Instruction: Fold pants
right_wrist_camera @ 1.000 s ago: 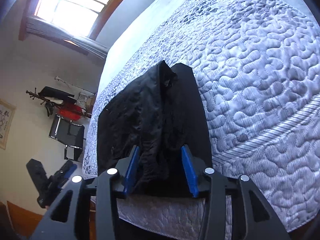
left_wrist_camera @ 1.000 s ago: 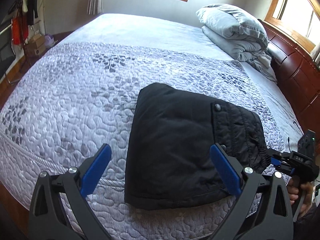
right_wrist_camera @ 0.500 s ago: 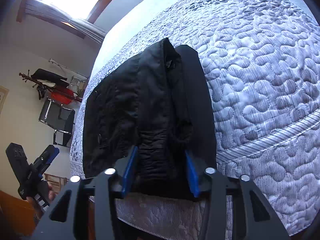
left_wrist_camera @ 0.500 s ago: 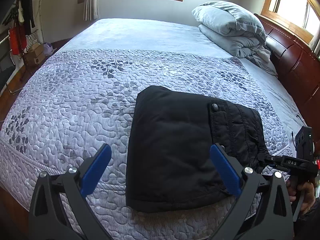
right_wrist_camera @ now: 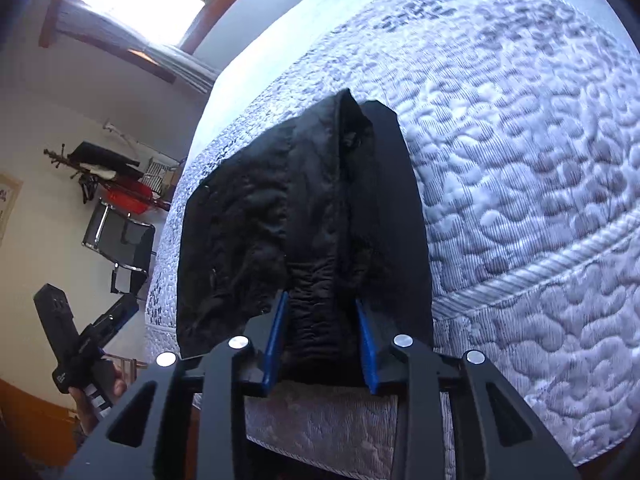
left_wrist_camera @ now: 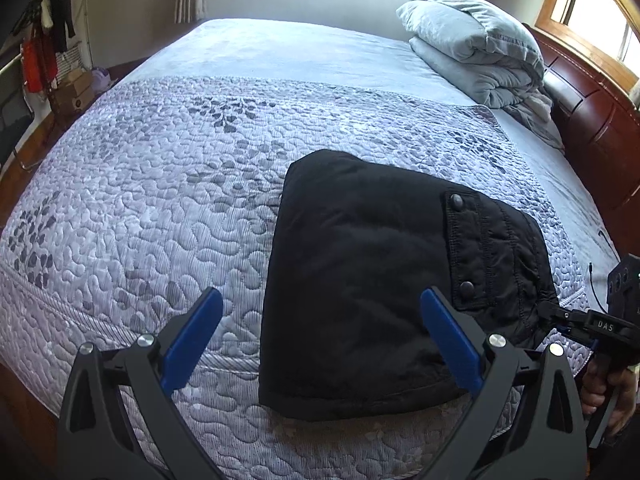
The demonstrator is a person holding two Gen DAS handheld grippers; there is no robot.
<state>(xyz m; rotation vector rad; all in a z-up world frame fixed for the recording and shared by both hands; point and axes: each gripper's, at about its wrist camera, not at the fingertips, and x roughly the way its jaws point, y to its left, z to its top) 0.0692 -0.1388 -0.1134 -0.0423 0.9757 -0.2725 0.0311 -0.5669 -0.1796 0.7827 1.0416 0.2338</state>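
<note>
Black pants (left_wrist_camera: 372, 276) lie folded into a thick rectangle on the quilted bed near its front edge, waistband with snaps to the right. My left gripper (left_wrist_camera: 320, 320) hovers open and empty above the bundle's near left part. My right gripper (right_wrist_camera: 320, 320) is shut on the gathered waistband end of the pants (right_wrist_camera: 304, 208). It also shows at the right edge of the left wrist view (left_wrist_camera: 560, 314), at the waistband.
The grey patterned quilt (left_wrist_camera: 160, 200) covers the bed. A folded grey duvet (left_wrist_camera: 476, 48) lies at the far right by the dark wooden headboard (left_wrist_camera: 592, 112). A chair (right_wrist_camera: 120, 240) and clothes rack stand beside the bed.
The left gripper has drawn back and risen slightly, staying open. The right gripper keeps its hold on the waistband, and its view has shifted a little.
</note>
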